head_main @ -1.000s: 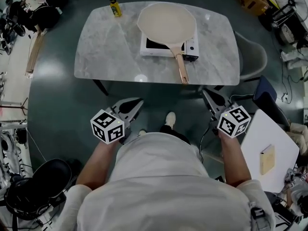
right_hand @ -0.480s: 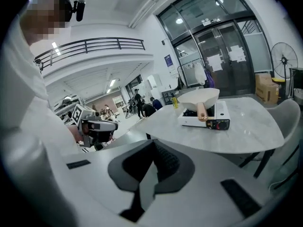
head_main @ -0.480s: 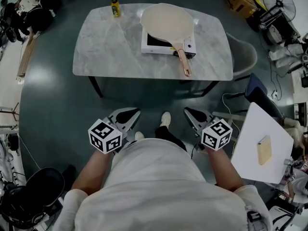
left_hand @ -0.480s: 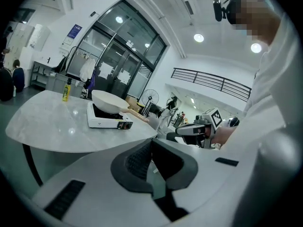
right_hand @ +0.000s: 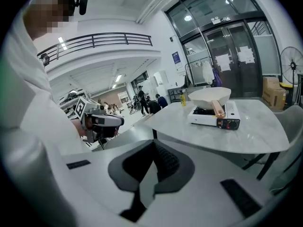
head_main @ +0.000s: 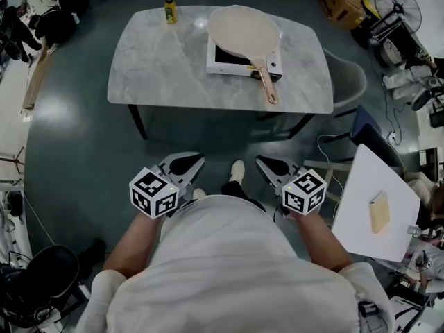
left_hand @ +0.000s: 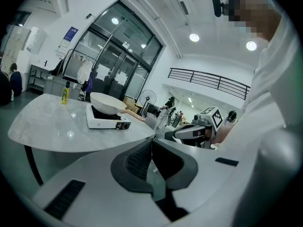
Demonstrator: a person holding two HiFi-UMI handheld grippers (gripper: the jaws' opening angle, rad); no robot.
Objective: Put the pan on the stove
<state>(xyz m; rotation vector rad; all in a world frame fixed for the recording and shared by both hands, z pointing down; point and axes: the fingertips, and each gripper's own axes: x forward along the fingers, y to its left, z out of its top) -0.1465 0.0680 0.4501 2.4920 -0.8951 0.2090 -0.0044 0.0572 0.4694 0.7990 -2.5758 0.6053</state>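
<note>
A cream pan [head_main: 243,32] with a copper-coloured handle sits on a white portable stove [head_main: 223,66] on the grey marble table [head_main: 166,61]. Both grippers hang far from it, close to the person's body above the floor. My left gripper [head_main: 186,164] is shut with nothing in it. My right gripper [head_main: 270,165] is also shut and empty. The left gripper view shows its closed jaws [left_hand: 151,162] with the pan [left_hand: 106,100] beyond. In the right gripper view the pan [right_hand: 209,96] rests on the stove [right_hand: 213,118] past the closed jaws [right_hand: 154,162].
A yellow bottle [head_main: 169,7] stands at the table's far left edge. A grey chair [head_main: 350,82] sits at the table's right end. A white side table [head_main: 368,186] with a tan block [head_main: 379,212] is at the right. Clutter lines the room's edges.
My right gripper has come left and in toward the body. The left gripper has barely moved. The pan stays on the stove.
</note>
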